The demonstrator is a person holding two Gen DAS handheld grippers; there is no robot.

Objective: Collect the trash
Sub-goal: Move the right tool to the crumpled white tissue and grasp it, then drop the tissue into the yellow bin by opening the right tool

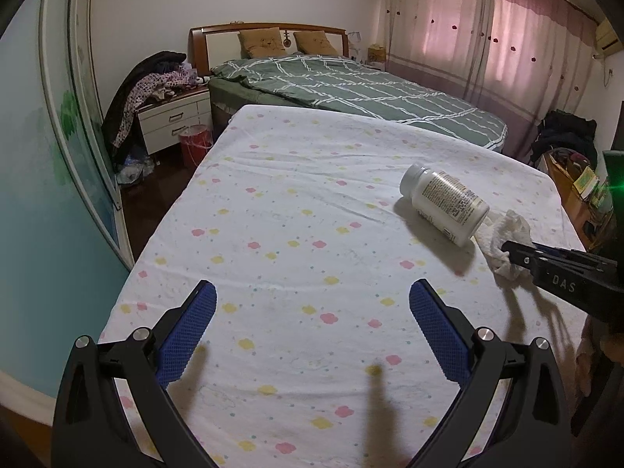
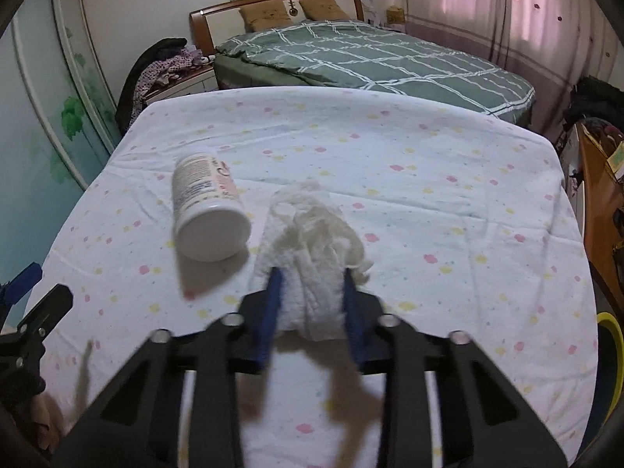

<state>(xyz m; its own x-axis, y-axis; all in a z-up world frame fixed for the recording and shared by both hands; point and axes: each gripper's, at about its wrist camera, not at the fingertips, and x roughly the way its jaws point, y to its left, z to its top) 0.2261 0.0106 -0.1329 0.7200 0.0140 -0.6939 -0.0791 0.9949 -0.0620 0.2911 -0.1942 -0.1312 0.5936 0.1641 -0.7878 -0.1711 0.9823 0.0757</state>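
Trash for collection consists of two items on a cloth-covered surface (image 1: 273,214): a white bottle and a crumpled white tissue. The cloth is white with small pink and yellow flower prints and shows shallow creases.

Room, largest first: a bed (image 1: 351,89) with a green, white-lined cover stands beyond the far edge of the surface, with a wooden headboard and two tan pillows (image 1: 261,41) at its far end. Pink sheer curtains (image 1: 487,31) cover the right wall. A pale sliding wardrobe door (image 1: 58,156) with green motifs runs along the left. A white nightstand (image 1: 175,117) sits left of the bed, piled with clothes, and a red bin (image 1: 194,142) stands on the dark floor in front of it.

The white bottle (image 1: 444,204) lies on its side on the right half of the surface, cap toward the far end, printed label up. The tissue (image 2: 312,241) lies just right of the bottle's base, close to touching it.

The right gripper (image 2: 312,284) has its blue pads closed on the near part of the tissue, which bulges between them. The left gripper (image 1: 312,300) hovers above the near left part of the surface with its jaws spread wide and nothing between them.
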